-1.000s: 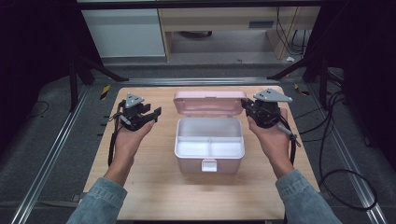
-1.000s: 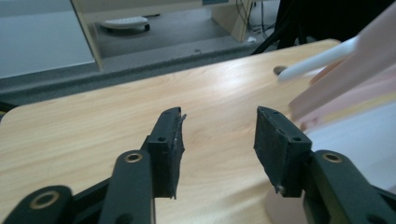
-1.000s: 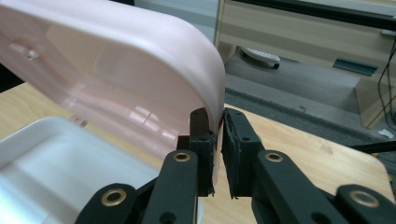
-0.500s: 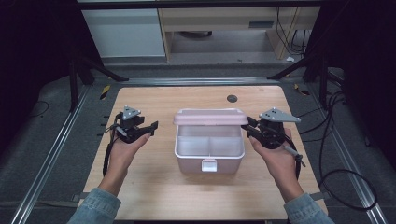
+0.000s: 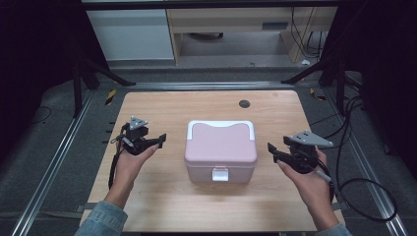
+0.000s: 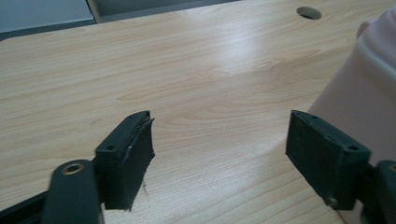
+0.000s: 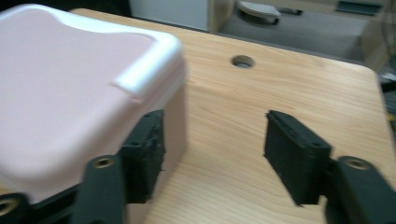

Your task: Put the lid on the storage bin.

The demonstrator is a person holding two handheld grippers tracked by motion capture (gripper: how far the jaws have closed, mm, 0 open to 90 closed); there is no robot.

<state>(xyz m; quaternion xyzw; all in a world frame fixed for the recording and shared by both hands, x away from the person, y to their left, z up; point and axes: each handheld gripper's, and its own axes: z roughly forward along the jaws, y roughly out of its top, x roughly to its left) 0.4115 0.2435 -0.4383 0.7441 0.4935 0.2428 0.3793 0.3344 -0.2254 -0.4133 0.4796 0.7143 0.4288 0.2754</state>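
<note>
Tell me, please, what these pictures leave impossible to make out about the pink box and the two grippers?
- Pink box: its inside, covered by the shut lid in the high view.
- White latch: too small there to tell whether it is fastened.
- Box in the right gripper view: blurred, cut off by the left edge.

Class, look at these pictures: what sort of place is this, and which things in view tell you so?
Probably a lab or recording workspace: a bare wooden table on metal floor rails, black stand legs around it, and cables trailing over the grey floor.

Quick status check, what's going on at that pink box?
Left gripper and right gripper open, jaws just opening, nothing between. Pink lunch box lid shut. Nothing blocking.
</note>
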